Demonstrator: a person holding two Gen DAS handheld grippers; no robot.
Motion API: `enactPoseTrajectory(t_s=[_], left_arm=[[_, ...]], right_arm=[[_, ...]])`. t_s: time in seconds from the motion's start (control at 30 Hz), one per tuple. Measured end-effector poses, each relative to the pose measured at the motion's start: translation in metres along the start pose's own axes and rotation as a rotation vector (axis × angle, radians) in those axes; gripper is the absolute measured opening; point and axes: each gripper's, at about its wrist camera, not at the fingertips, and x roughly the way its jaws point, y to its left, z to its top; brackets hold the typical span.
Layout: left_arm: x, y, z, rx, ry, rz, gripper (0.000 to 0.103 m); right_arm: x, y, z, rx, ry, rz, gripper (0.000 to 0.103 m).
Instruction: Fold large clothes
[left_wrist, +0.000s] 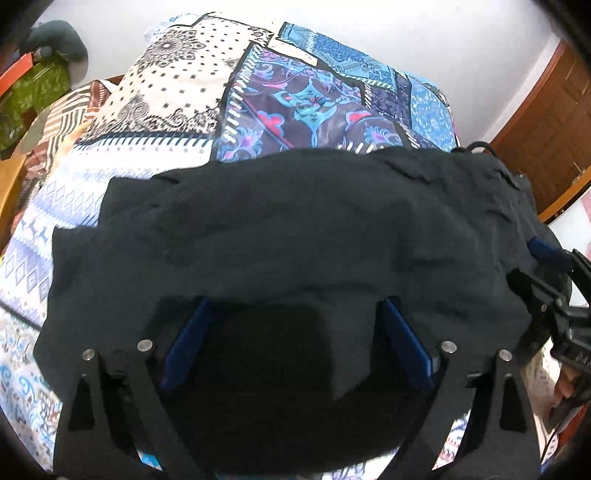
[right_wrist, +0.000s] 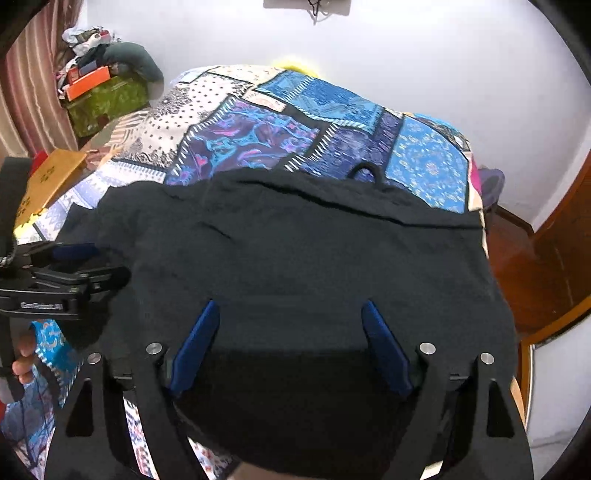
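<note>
Garment: a large black garment (left_wrist: 280, 236) is lying spread over the near half of the bed, reaching from each camera's fingers toward 12 o'clock.
Left hand-held gripper (left_wrist: 295, 306): its blue pads are standing wide apart over the black cloth, pinching nothing.
Right hand-held gripper (right_wrist: 290, 308): its pads are likewise standing apart above the cloth, clamping nothing.
Bed: a patchwork bedspread (left_wrist: 192, 85) in cream, purple and blue panels is showing beyond the garment at 12 o'clock.
Room: a white wall (right_wrist: 424, 66) is rising behind the bed; a wooden door (left_wrist: 554, 122) is standing at 2 o'clock.
Left view only: the other gripper is entering at 3 o'clock, at the garment's edge.
Right view only: a striped curtain (right_wrist: 29, 74) and a cluttered green box (right_wrist: 107, 99) are sitting at 10 o'clock; fingers (right_wrist: 24, 358) are curling at 8 o'clock.
Writing: white lettering on the left gripper's body is showing at 9 o'clock, too blurred to read.
</note>
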Motion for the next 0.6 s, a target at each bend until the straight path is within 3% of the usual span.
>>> enactPoseTrajectory(t_s=[0.3,0.6], left_arm=[[-0.023,0.012,-0.028,0.007,0.002,0.087,0.093],[-0.055,0.041,-0.053,-0.091,-0.021,0.129,0.093]], right_arm=[[-0.02,-0.013,-0.017,-0.003,0.033,-0.077,0.079],[-0.041,-0.009,-0.032,0.021,0.058,-0.079,0.079]])
